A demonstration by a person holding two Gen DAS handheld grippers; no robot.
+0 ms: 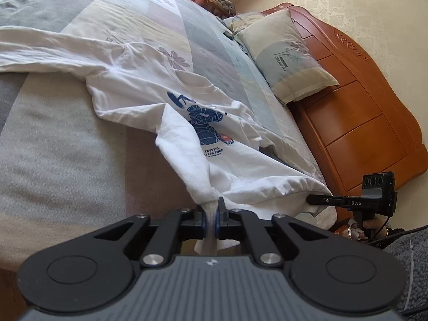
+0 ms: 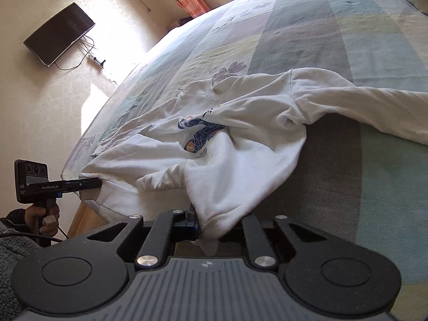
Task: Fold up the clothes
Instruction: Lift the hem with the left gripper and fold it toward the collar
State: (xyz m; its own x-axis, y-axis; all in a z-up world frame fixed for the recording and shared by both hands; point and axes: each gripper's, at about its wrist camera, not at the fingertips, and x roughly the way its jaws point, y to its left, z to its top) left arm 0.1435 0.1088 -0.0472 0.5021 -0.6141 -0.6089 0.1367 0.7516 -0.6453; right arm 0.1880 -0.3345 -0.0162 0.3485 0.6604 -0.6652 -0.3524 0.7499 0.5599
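The left gripper is clamped tight on a bunched fold of a white sweatshirt, its blue-padded jaws pressed against the cloth with no gap between them. The right gripper likewise pinches a gathered edge of the same garment, and in the left wrist view its black fingers meet the ribbed hem at the bed's edge. The sweatshirt, printed with a blue geometric figure, lies rumpled and front-up across a pastel patchwork bedspread, one long sleeve trailing away over the cover. A pillow leans against the wooden headboard; a television hangs on the far wall.
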